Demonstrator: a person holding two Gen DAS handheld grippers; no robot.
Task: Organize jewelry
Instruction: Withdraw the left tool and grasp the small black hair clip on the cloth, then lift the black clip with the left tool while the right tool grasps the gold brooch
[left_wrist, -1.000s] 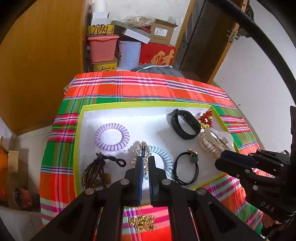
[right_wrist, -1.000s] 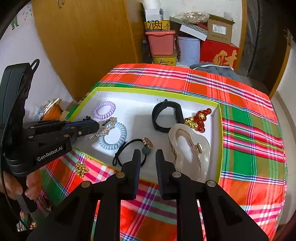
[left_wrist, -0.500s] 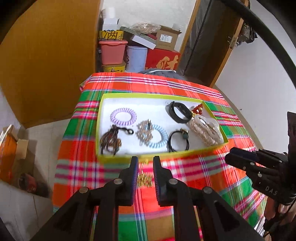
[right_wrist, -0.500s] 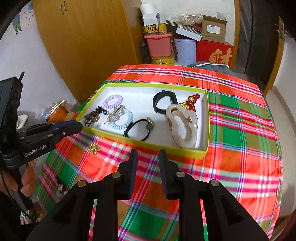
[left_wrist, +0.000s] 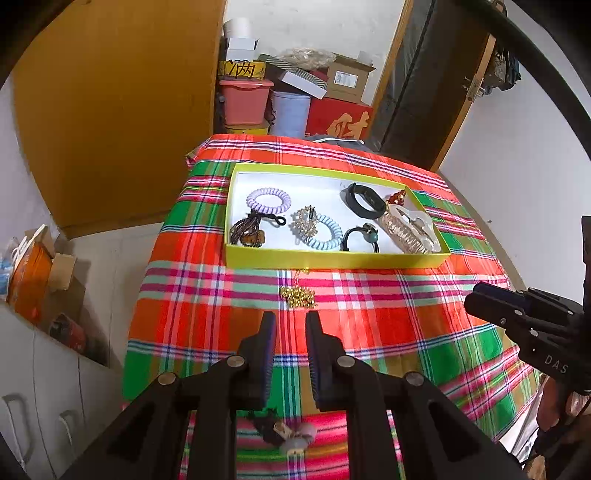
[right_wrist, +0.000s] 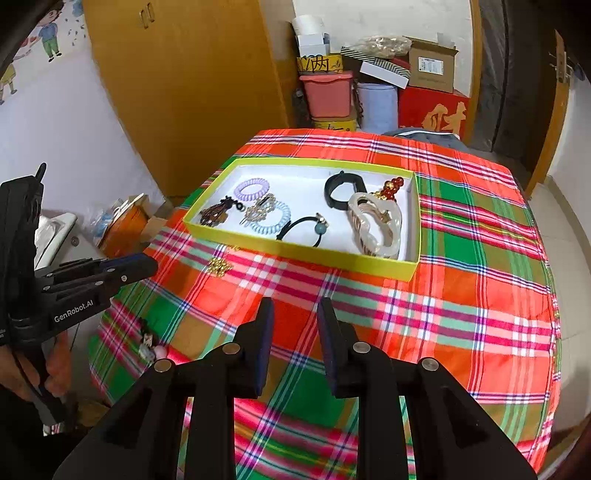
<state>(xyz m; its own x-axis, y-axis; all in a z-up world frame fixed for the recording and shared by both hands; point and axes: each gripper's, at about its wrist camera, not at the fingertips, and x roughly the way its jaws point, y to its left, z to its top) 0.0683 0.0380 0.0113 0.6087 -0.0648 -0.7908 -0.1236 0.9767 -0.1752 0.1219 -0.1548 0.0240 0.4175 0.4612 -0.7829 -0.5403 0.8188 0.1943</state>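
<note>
A cluttered home room: plaid-clothed table (right_wrist: 480, 295), wooden wardrobe (right_wrist: 192, 81), stacked storage boxes (right_wrist: 376, 85), cartoon wall stickers (right_wrist: 44, 37).

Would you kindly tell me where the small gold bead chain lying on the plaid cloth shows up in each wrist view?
Left wrist: gold bead chain at centre, just ahead of the fingertips.
Right wrist: centre-left, off the box's near-left corner.
Shared landmark: yellow-green box; the chain lies just outside its near wall.
</note>
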